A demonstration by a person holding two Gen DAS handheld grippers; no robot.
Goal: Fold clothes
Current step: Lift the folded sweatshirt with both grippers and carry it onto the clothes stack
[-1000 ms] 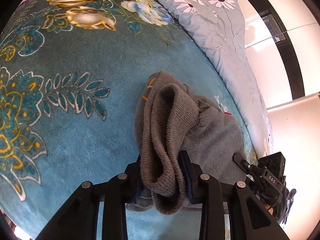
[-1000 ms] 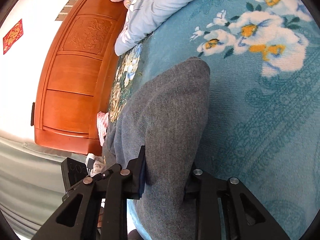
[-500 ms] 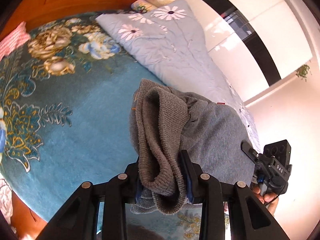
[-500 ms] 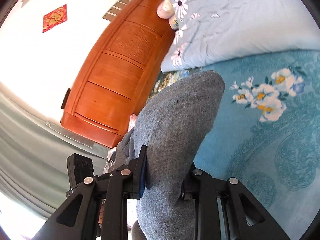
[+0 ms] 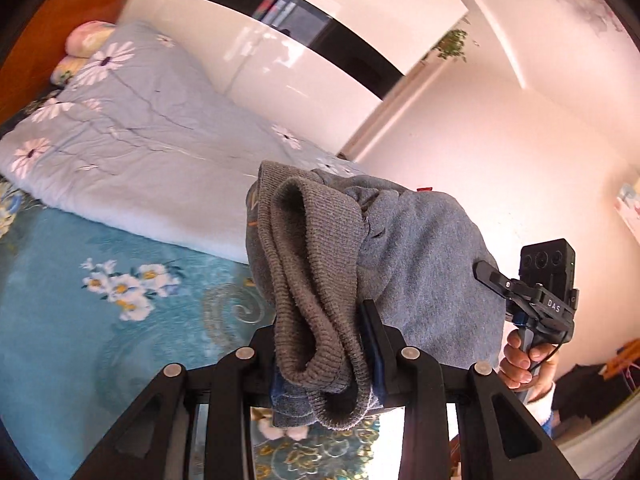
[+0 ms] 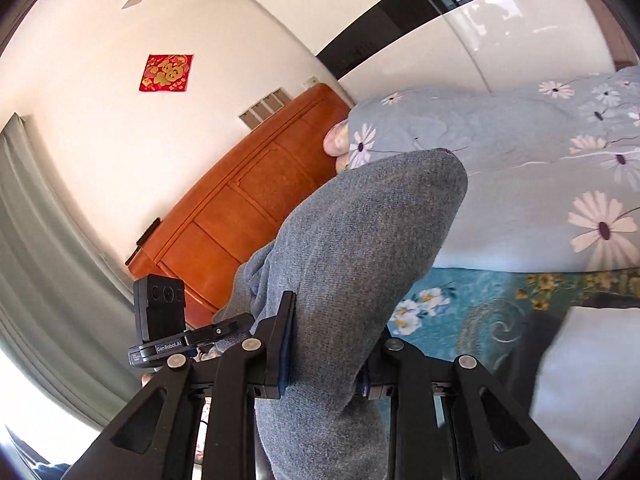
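left gripper (image 5: 326,340): clamped on the ribbed knit hem of the grey sweater (image 5: 412,264), cloth bunched thick between both pads and flopping over the front
right gripper (image 6: 328,344): pinched tight on another part of the same grey sweater (image 6: 360,248), fabric bulging up out of the jaws in a rounded hump
sweater spot: up in the air between the two grippers, hanging clear above the bed, not lying on it
bed: teal floral blanket (image 5: 80,300) spread below, pale blue daisy quilt (image 5: 132,152) bunched along the far side
headboard (image 6: 248,216): orange wood, behind the quilt in the right view
wall: red square decoration (image 6: 166,73) stuck up high
person: hand (image 5: 520,364) wrapped round the right gripper's handle, seen at the edge of the left view
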